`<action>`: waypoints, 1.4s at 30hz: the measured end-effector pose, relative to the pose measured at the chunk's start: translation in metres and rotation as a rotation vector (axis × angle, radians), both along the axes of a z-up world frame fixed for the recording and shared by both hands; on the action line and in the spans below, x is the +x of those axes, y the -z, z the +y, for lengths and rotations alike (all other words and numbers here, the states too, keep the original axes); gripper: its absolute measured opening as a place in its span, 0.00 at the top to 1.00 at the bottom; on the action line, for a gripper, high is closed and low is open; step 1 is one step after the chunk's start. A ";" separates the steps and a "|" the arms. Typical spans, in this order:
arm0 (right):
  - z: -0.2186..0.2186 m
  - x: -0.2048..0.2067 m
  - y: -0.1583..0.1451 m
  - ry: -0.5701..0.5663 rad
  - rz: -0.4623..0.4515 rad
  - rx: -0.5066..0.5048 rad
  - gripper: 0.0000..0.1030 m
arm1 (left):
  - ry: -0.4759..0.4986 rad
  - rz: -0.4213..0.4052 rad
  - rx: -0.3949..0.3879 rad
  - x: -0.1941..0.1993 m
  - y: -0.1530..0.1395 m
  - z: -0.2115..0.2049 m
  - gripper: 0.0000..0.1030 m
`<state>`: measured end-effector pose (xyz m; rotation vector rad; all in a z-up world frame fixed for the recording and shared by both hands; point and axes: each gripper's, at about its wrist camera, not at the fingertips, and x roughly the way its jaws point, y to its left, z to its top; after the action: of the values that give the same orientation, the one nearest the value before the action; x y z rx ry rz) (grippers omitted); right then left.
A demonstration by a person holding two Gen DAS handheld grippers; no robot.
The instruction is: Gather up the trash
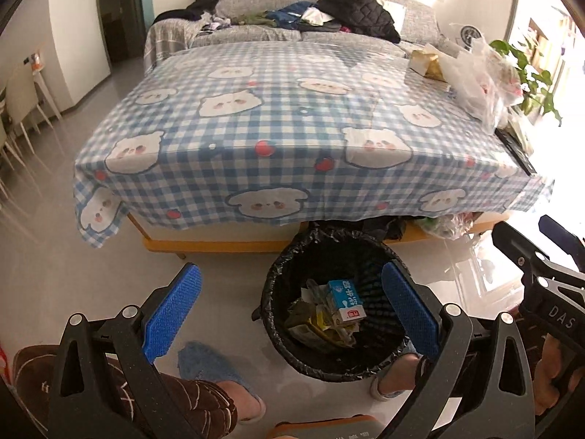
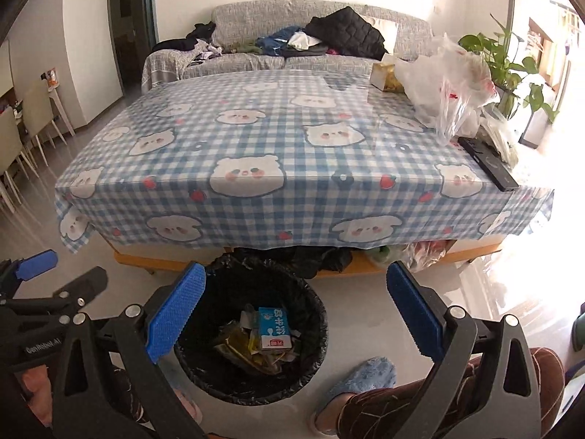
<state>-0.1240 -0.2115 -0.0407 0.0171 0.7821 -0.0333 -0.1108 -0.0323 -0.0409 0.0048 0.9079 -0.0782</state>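
Both wrist views low, near floor, facing table (image 1: 278,117), sharing trash bin (image 2: 252,384), sofa (image 2: 321,22)

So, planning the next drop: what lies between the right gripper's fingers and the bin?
Nothing: in the right wrist view the open right gripper hangs over the bin, only air above the carton.

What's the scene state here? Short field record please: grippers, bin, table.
left gripper: open, holds nothing, above the bin
right gripper: open, holds nothing, above the bin
bin: round black-lined trash bin on the floor in front of the table
bin contents: blue and white milk carton on crumpled wrappers
table: low table under blue checked bear-print cloth
on table, right side: clear plastic bags, black remote control, tissue box
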 end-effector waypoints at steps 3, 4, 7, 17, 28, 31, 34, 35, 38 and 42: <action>-0.001 -0.002 0.000 0.002 -0.001 0.000 0.07 | 0.002 0.001 -0.004 -0.001 0.000 -0.001 0.06; 0.000 -0.002 0.000 0.004 0.000 -0.004 0.07 | 0.002 -0.001 -0.005 -0.001 0.000 0.000 0.06; -0.001 -0.001 0.002 0.004 0.013 0.003 0.07 | -0.003 0.000 -0.006 -0.001 0.000 0.001 0.06; -0.001 0.002 0.004 0.011 0.012 -0.013 0.07 | -0.008 0.010 -0.002 0.002 0.000 0.003 0.06; -0.005 0.005 0.006 0.015 0.019 -0.003 0.07 | -0.007 0.007 0.006 0.006 0.001 0.001 0.06; -0.007 0.005 0.006 0.015 0.020 0.000 0.07 | -0.007 0.002 0.008 0.007 0.000 0.001 0.06; -0.006 0.006 0.006 0.015 0.021 0.001 0.07 | -0.004 -0.002 0.014 0.007 -0.001 0.001 0.06; -0.006 0.006 0.006 0.015 0.021 0.001 0.07 | -0.002 -0.002 0.012 0.007 -0.001 0.001 0.06; -0.005 0.007 0.006 0.012 0.020 0.003 0.07 | 0.001 -0.004 0.016 0.007 -0.001 -0.001 0.06; -0.005 0.007 0.006 0.012 0.021 0.003 0.07 | 0.005 -0.005 0.015 0.006 -0.001 -0.002 0.06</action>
<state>-0.1172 -0.2165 -0.0470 0.0247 0.8033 -0.0438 -0.1051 -0.0343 -0.0402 0.0212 0.9034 -0.0763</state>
